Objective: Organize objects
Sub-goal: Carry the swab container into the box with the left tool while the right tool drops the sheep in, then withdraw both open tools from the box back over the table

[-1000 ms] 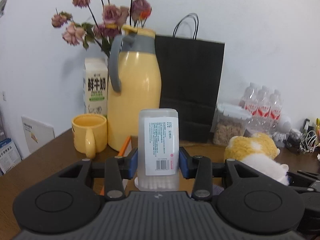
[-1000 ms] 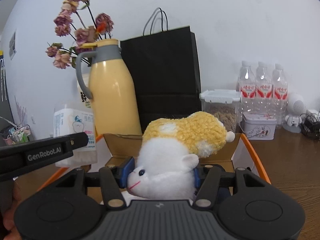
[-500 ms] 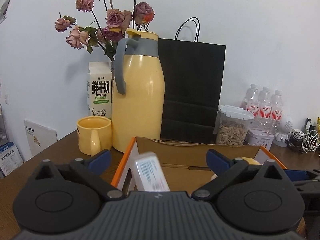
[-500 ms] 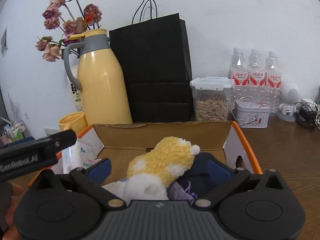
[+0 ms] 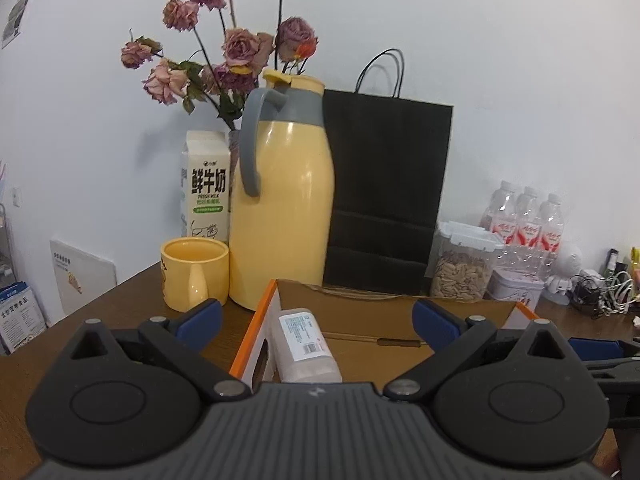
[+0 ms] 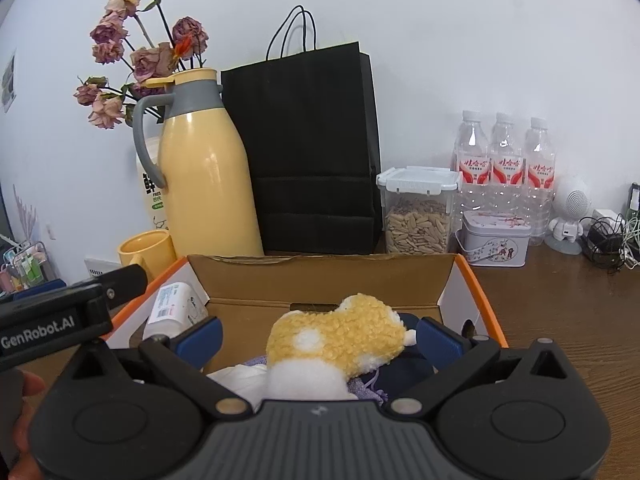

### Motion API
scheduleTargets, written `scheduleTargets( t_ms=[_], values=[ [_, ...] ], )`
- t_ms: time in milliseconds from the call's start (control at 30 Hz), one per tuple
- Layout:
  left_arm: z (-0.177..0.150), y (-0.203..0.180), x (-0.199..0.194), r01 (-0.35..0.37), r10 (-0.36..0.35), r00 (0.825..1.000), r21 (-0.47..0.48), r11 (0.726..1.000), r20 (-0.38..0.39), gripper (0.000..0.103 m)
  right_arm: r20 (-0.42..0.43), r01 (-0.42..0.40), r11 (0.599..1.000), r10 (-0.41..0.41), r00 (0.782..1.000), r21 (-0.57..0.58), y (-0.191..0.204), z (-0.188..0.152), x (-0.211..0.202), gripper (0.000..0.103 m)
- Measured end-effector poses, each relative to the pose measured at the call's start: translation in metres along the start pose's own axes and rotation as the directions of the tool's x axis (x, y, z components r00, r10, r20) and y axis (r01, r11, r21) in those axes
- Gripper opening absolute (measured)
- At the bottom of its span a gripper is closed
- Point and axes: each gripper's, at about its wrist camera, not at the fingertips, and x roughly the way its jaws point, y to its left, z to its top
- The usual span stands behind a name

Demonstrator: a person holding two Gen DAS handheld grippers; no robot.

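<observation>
- The left gripper [image 5: 316, 322] stands wide open with nothing between its blue pads; its jaws have just been opening, and the clear plastic container [image 5: 306, 346] it carried now lies loose in the cardboard box [image 5: 360, 300].
- That container sits just ahead of and below the left gripper, a little to the left of its centre line, against the box's left wall, leaning with its long axis running away from the tool.
- The right gripper [image 6: 318, 336] is likewise spread wide and empty, its jaws also just opened; the plush toy [image 6: 336, 338] rests in the box right between and below its pads, untouched, on top of white and dark cloth.
- Both things appear to be stowed, so the next move likely means backing each tool up and out; each gripper is nearest its own dropped thing.
- The left gripper's body shows at the right gripper's near left, so they are close together.
</observation>
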Motion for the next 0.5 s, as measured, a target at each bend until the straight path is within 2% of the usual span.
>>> scheduleTargets(
  t_ms=[333, 500],
  values=[
    [0.002, 0.007, -0.035, 0.032, -0.032, 0.998, 0.014, 0.999, 0.056, 0.103, 0.053, -0.004, 0.999, 0.006, 0.999, -0.052, 0.01, 0.0, -0.035, 0.103],
    [-0.003, 0.009, -0.052, 0.042, -0.044, 0.996, 0.034, 0.999, 0.079, 0.103, 0.087, 0.024, 0.996, -0.016, 0.996, -0.092, 0.015, -0.011, -0.059, 0.103]
  ],
)
